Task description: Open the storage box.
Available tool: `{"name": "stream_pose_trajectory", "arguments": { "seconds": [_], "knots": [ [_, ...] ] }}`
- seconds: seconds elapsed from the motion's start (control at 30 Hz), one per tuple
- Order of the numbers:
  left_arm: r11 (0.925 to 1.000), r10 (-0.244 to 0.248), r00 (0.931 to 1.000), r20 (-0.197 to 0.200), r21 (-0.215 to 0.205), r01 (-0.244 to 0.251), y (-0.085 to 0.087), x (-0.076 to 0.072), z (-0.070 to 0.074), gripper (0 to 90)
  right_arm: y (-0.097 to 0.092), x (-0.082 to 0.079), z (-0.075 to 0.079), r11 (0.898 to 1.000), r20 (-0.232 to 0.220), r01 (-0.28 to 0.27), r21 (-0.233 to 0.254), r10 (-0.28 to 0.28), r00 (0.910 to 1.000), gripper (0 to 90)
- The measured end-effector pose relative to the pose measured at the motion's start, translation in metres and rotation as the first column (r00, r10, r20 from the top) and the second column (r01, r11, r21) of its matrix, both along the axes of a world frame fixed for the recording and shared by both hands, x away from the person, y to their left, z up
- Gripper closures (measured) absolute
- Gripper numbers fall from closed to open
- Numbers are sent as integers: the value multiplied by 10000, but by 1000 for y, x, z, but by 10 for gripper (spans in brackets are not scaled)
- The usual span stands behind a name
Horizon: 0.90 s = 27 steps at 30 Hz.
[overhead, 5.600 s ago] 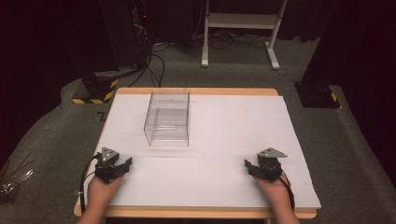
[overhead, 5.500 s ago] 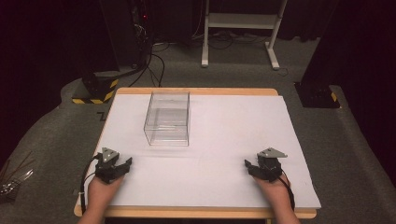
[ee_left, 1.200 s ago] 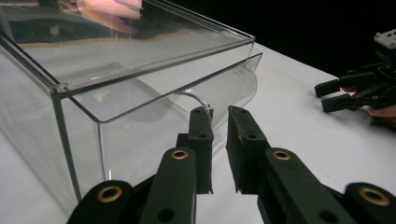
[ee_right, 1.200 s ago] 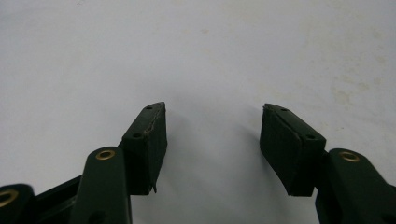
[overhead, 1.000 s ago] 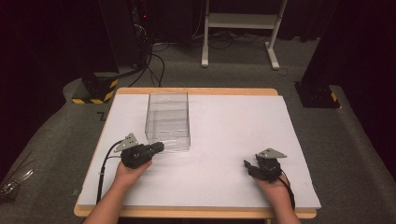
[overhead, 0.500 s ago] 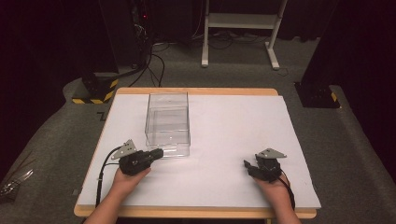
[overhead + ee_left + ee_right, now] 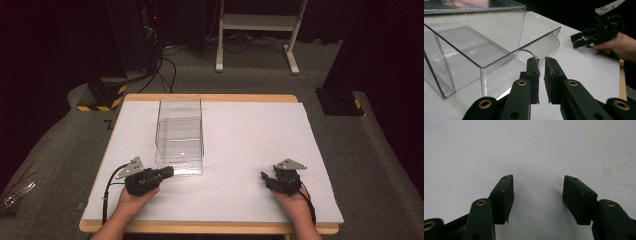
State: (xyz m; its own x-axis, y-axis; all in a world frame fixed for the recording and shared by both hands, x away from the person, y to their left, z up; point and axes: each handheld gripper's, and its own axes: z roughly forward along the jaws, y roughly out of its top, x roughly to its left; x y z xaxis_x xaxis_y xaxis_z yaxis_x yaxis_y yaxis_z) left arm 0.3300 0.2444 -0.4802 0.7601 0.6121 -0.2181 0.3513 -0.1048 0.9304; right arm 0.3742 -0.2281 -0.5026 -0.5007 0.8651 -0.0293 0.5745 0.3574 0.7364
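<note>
Left tool (image 7: 541, 75) had its jaws nearly together, pinching the curved handle (image 7: 530, 53) of the clear box's drawer (image 7: 182, 170) (box (image 7: 180, 131) on the white surface (image 7: 260, 140)). Right tool (image 7: 537, 195) rested on it, jaws apart.

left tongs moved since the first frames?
Yes. The left tongs went from the near-left part of the white table forward and rightward to the near corner of the clear box, and their jaws are nearly together there.
</note>
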Motion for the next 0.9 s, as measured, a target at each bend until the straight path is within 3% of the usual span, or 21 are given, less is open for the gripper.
{"name": "stream_pose_trajectory", "arguments": {
  "seconds": [0.6, 0.9],
  "knots": [
    [9993, -354, 9994, -14, -102, 353, 1, -28, -5, 829, 0, 0, 0, 10000, 1, -29, -9, 29, 10000, 427],
    [9986, -524, 9986, -7, -1, 524, 3, -39, -1, 830, 0, 0, 0, 10000, 30, -35, -23, 36, 10000, 428]
  ]
}}
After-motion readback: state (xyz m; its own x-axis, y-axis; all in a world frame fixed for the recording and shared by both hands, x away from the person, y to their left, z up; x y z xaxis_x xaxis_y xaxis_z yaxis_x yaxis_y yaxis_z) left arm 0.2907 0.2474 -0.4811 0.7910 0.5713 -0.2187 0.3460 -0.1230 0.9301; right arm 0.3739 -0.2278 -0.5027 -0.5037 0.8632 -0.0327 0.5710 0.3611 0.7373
